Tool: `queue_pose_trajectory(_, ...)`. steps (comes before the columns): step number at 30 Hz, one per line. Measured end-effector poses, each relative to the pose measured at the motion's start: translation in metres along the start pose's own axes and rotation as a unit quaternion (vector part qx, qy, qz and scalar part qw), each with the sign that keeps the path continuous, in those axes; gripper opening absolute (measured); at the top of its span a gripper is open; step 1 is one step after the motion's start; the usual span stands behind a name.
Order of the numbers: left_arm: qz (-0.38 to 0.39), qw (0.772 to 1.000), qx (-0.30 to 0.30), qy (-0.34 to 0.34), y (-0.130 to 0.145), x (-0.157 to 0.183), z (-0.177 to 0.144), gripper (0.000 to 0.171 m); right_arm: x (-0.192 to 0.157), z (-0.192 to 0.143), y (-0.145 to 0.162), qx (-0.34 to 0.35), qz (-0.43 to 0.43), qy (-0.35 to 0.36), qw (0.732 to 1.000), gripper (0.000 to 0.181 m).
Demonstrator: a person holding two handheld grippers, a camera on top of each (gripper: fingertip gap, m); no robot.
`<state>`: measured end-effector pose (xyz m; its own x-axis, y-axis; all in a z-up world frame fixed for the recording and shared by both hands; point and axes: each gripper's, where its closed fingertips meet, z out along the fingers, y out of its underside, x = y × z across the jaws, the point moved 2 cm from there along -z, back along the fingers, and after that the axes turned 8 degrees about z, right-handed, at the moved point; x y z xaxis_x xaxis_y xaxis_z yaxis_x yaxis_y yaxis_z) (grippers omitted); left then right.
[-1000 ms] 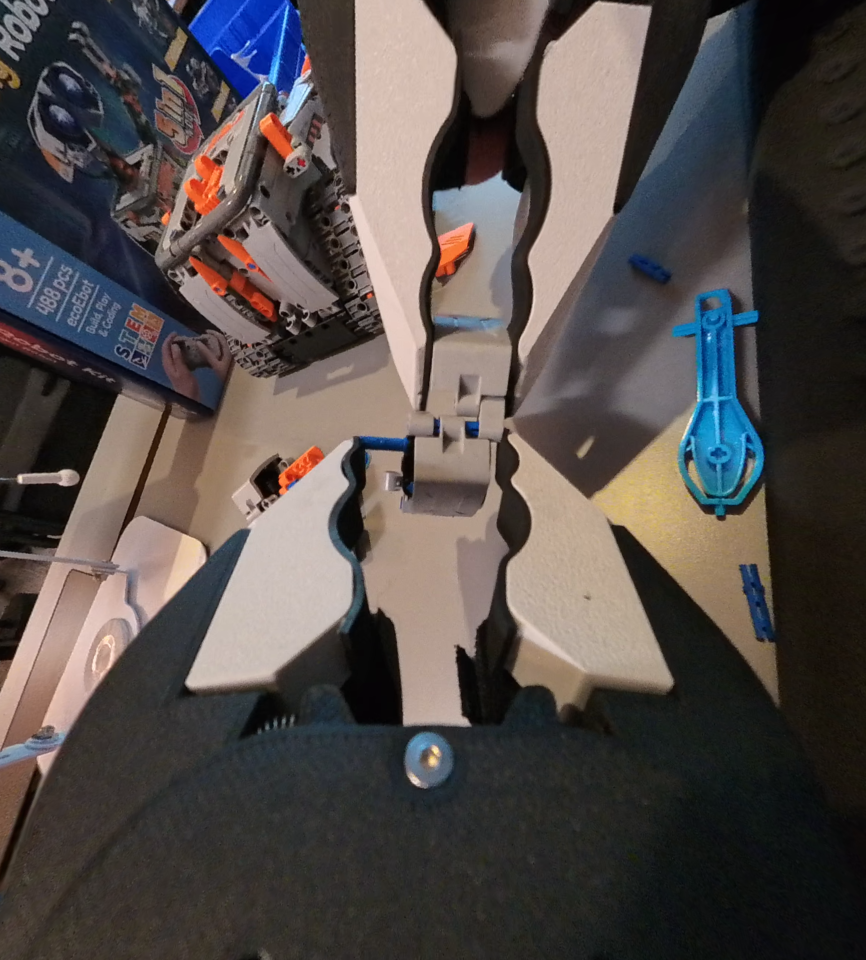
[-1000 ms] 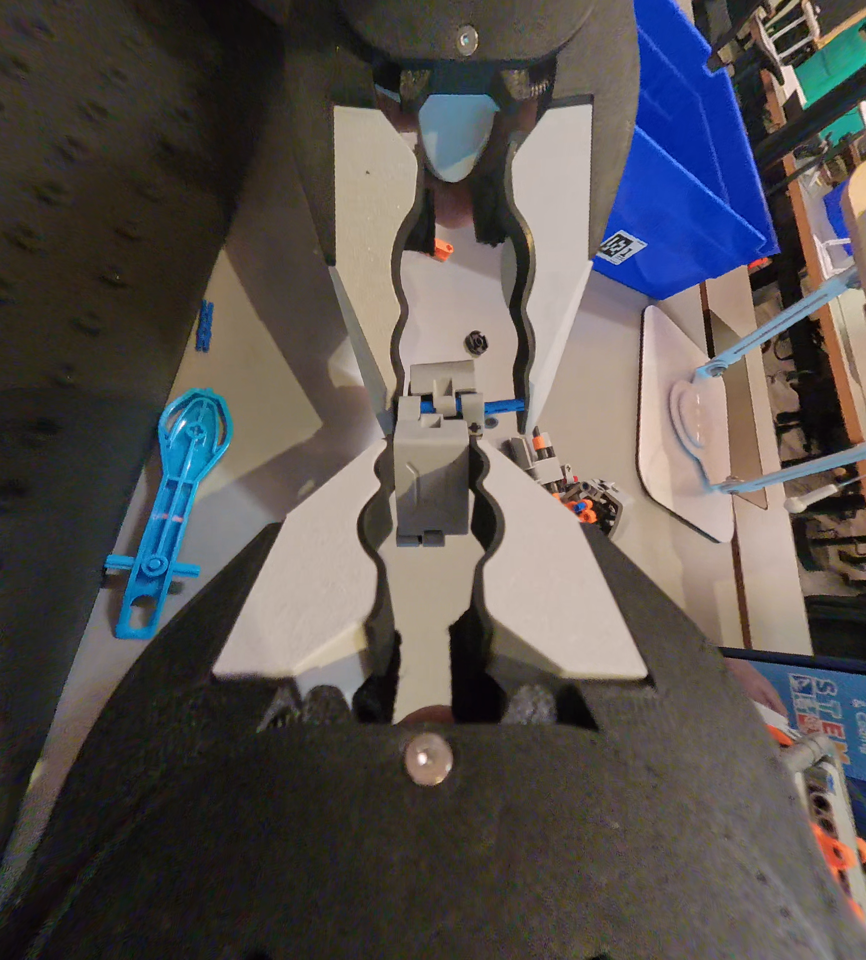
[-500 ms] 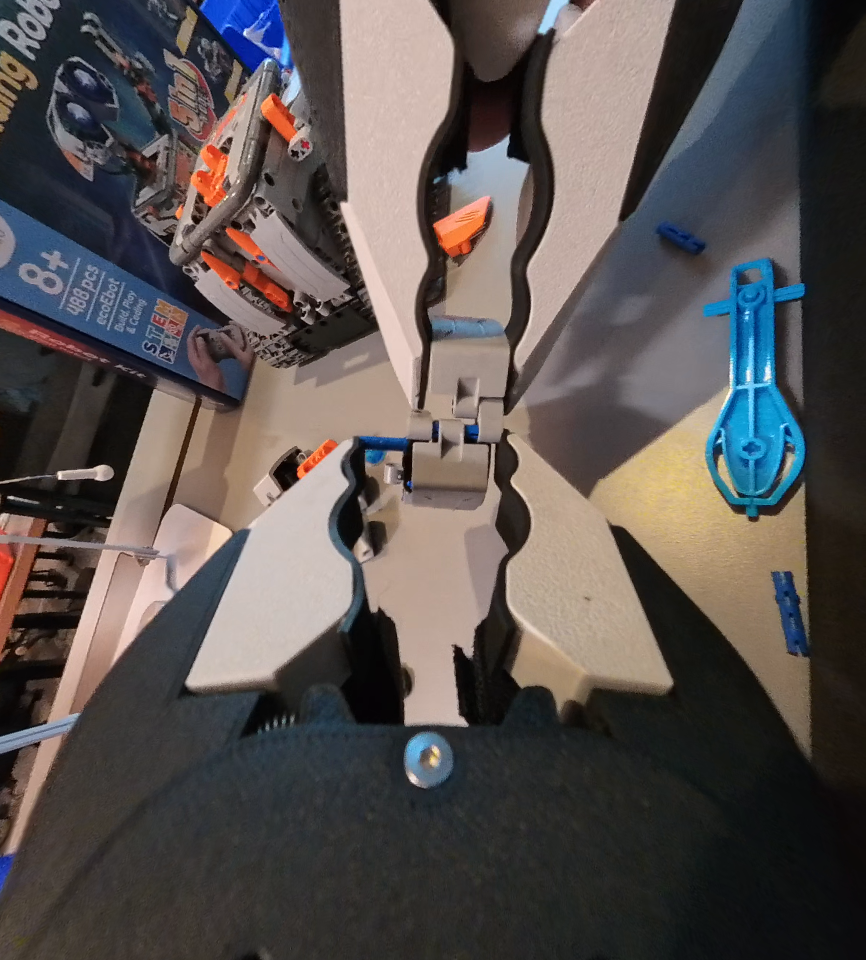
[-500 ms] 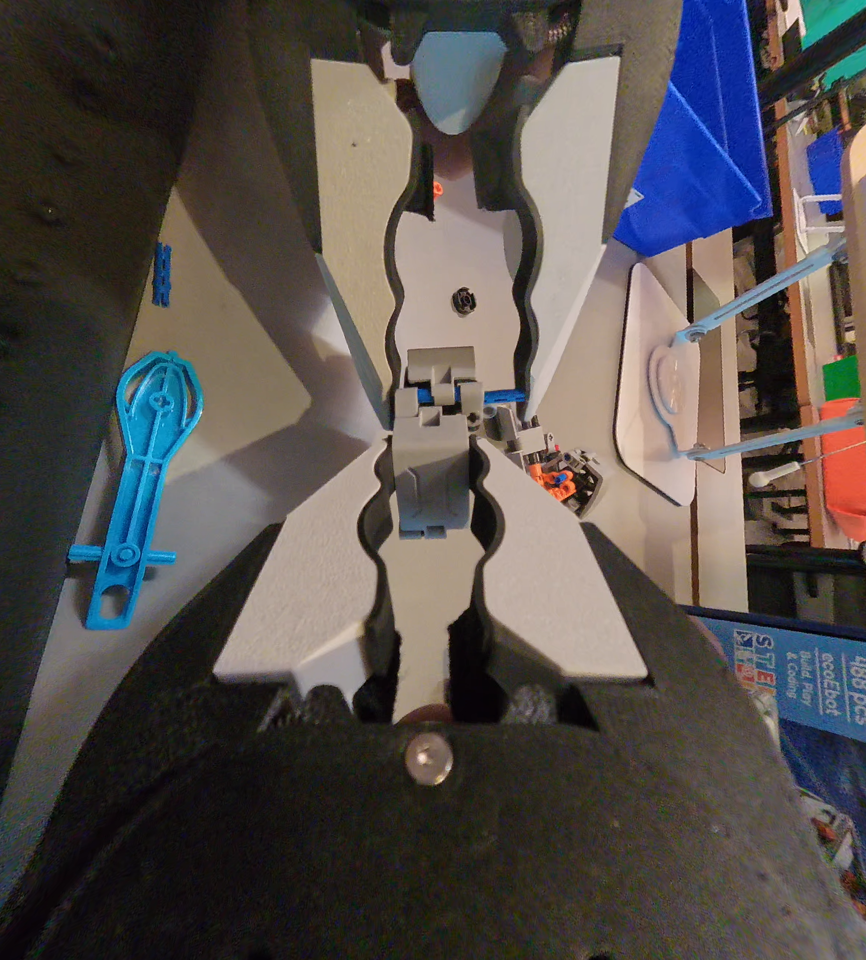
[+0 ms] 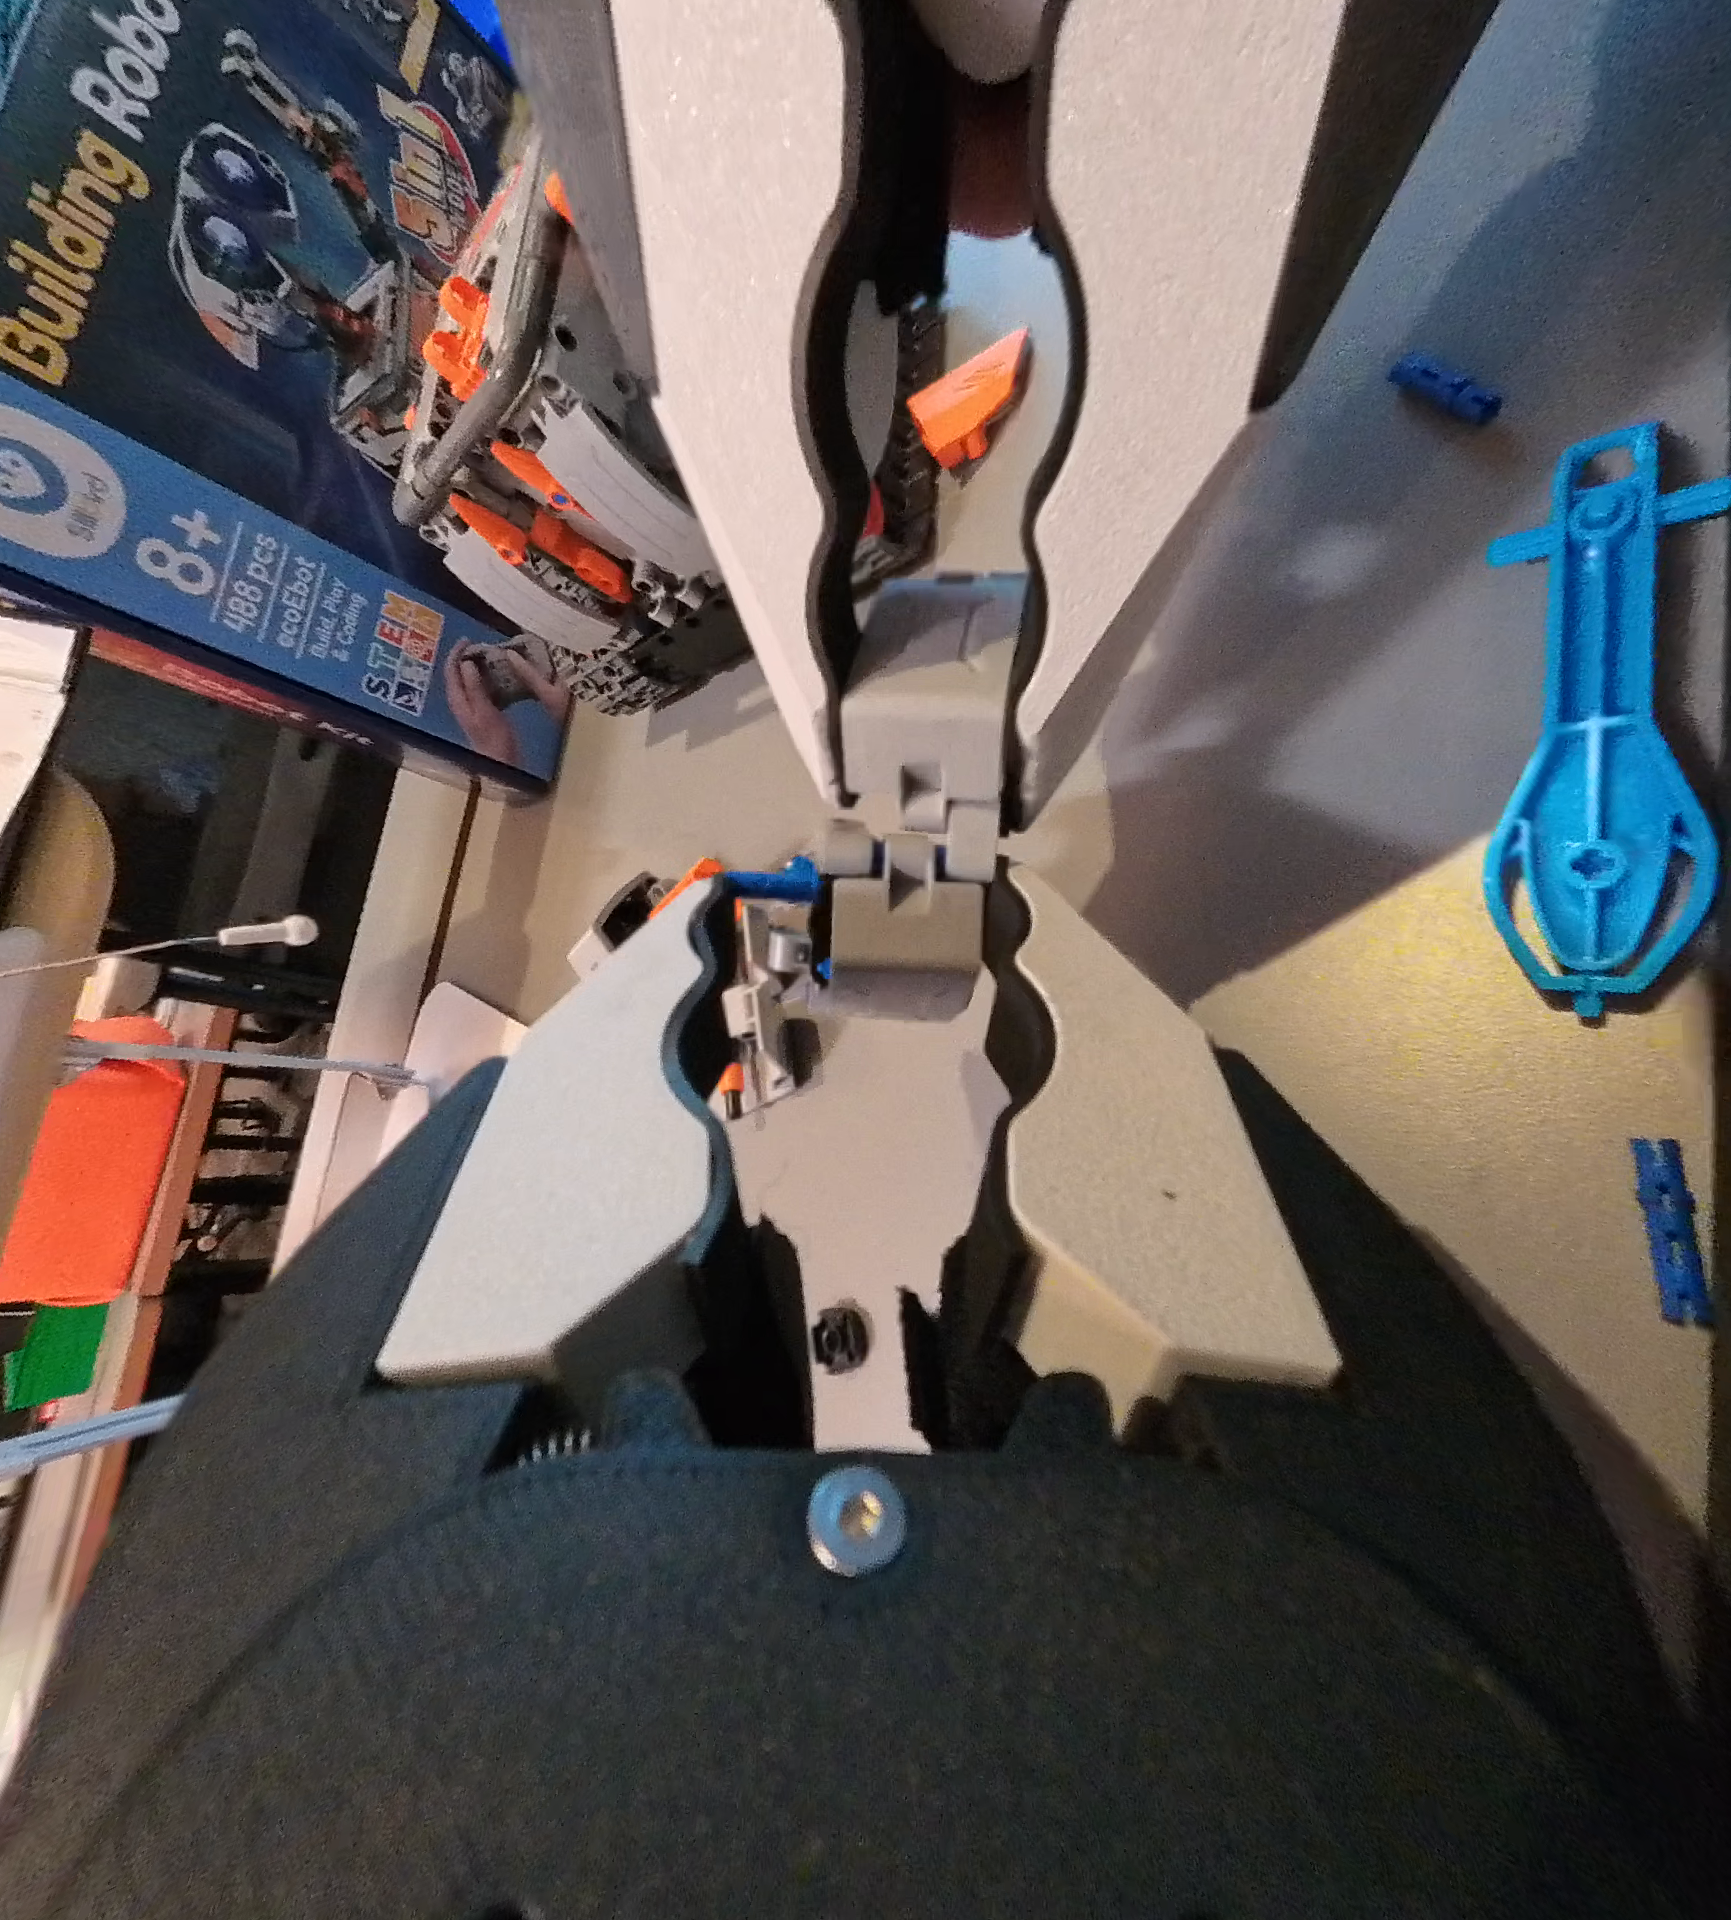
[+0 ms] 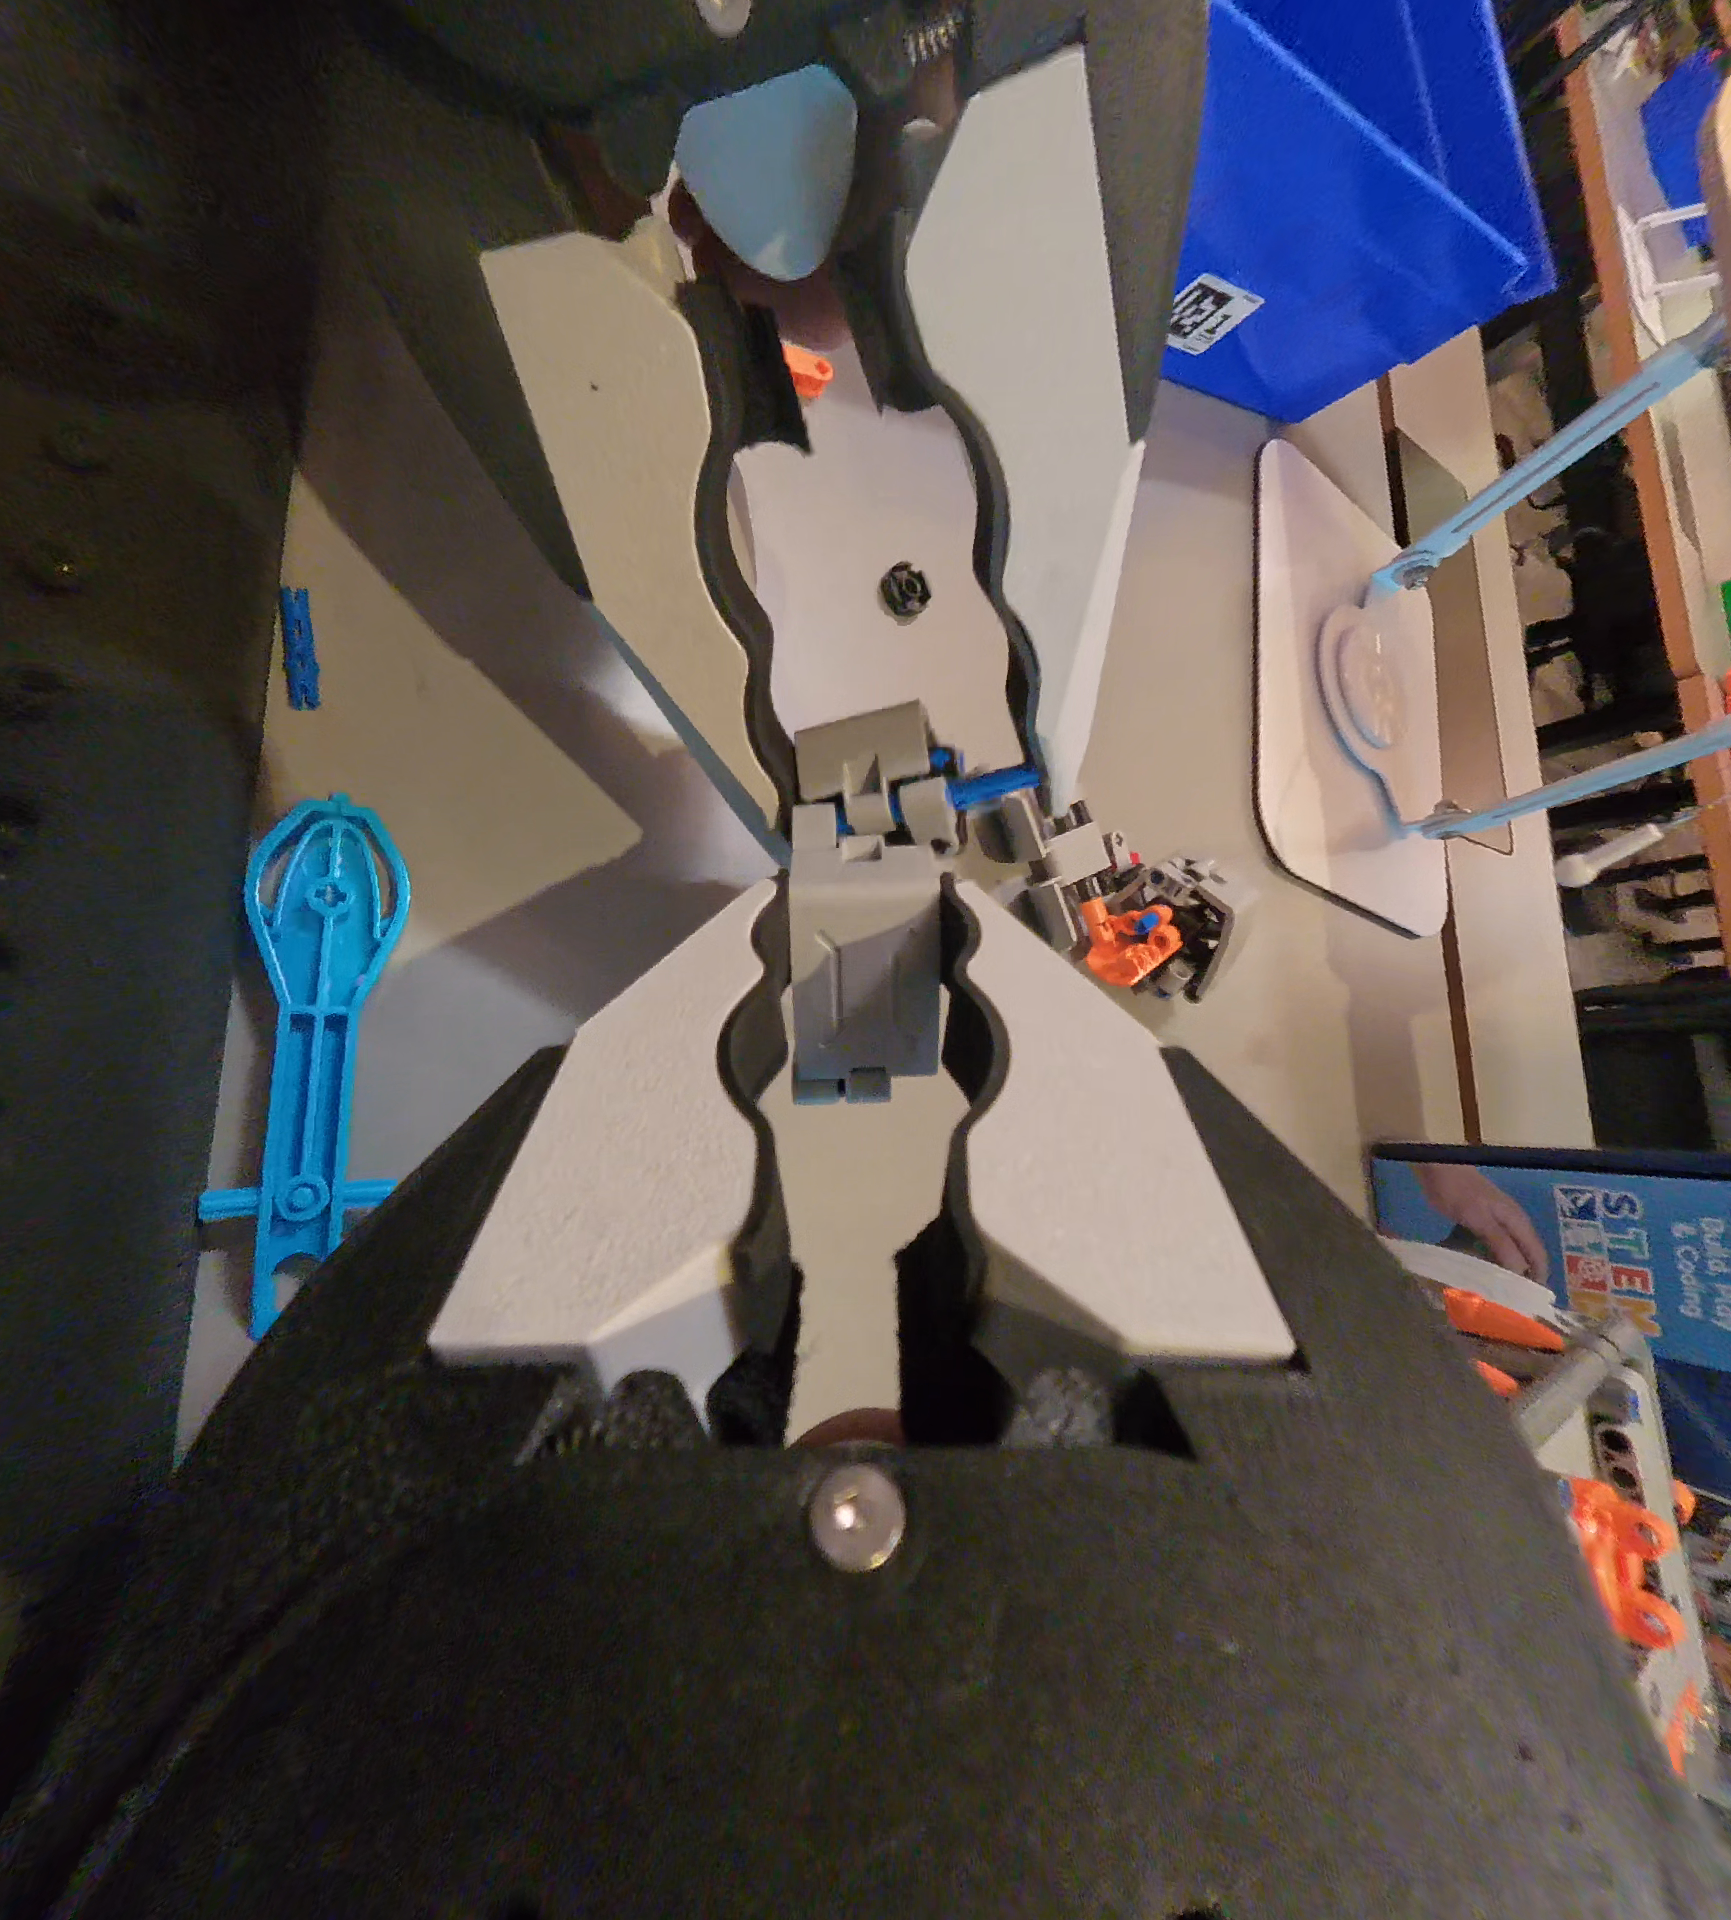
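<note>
I have both grippers meeting tip to tip over a pale table (image 5: 1412, 1091). My left gripper (image 5: 902, 935) is clamped narrowly on the near half of a grey hinged brick assembly (image 5: 902, 925); my right gripper (image 6: 866, 977) is clamped narrowly on the other grey half, seen in its own view at (image 6: 866, 987). The two halves join at knuckles threaded by a blue axle pin (image 5: 773, 885), whose end sticks out to the left in the left wrist view.

Just left of the joint, a small grey and orange sub-assembly (image 6: 1121, 914) lies on the table; whether it touches the pin I cannot tell. A light blue brick separator tool (image 5: 1599, 758) lies well to the right in the left wrist view, with a small dark blue pin connector (image 5: 1443, 387) beyond it and a blue perforated beam (image 5: 1671, 1231) nearer. A loose orange piece (image 5: 975, 400) shows between the far fingers. A grey and orange built model (image 5: 539, 488) stands far left against a blue kit box (image 5: 165, 343). A blue bin (image 6: 1349, 197) sits far right in the right wrist view, a small black round piece (image 6: 905, 592) lying on the table.
</note>
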<state>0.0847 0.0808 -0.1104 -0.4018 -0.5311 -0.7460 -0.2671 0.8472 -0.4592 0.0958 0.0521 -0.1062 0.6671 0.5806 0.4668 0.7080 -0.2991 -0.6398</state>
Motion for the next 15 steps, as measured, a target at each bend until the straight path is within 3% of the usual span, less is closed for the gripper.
queue_pose_trajectory(7, -0.012, 1.0, 0.004, 0.002, -0.0005, -0.0017, 0.0002, 0.045, 0.0032, -0.001, -0.0006, -0.012, -0.101, 0.067, 0.993, 0.023)
queue_pose_trajectory(15, -0.048, 0.998, 0.024, 0.026, -0.0021, -0.0004, -0.0013, 0.044, 0.0077, 0.002, 0.0032, -0.012, -0.116, 0.075, 0.99, 0.024)
